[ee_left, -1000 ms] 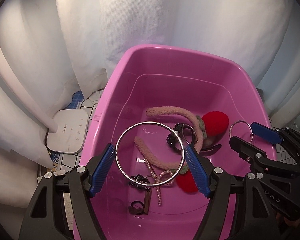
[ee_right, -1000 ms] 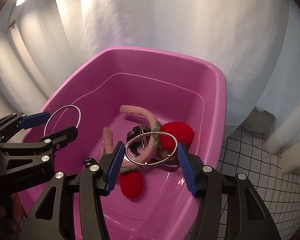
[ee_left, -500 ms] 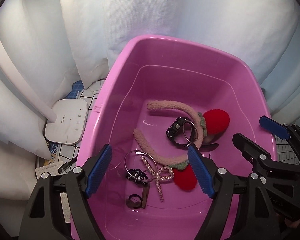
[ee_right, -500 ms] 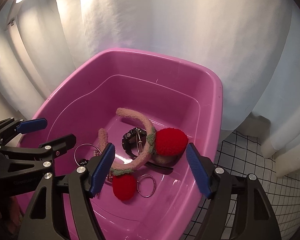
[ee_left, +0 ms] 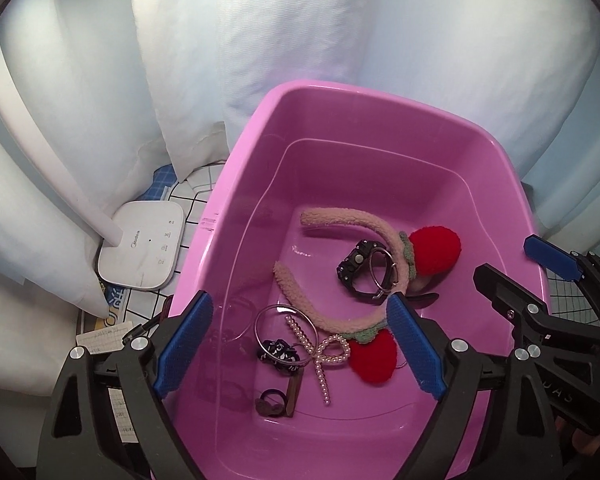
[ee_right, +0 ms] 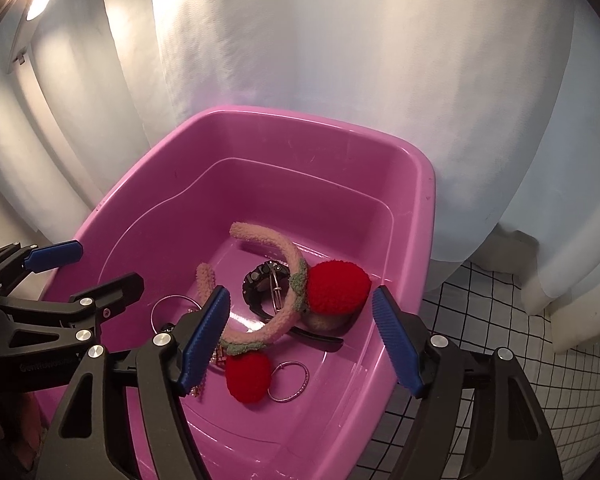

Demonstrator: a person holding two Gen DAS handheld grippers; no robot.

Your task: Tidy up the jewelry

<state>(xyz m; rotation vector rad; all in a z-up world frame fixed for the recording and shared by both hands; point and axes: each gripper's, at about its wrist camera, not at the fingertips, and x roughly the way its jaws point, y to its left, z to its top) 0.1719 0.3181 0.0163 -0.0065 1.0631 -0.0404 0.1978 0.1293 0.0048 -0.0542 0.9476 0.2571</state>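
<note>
Hovering over the pink tub (ee_left: 236,184), both the left gripper (ee_left: 300,344) and the right gripper (ee_right: 300,336) have fingers apart and empty. For the next piece, it seems best to lift both straight up, clear of the rim and each other.

A white cloth with a black grid (ee_right: 480,344) covered the surface. On it stood a pink tub (ee_left: 244,168) in the middle, with a white device (ee_left: 144,252) and some papers (ee_left: 100,338) just left of it.
</note>
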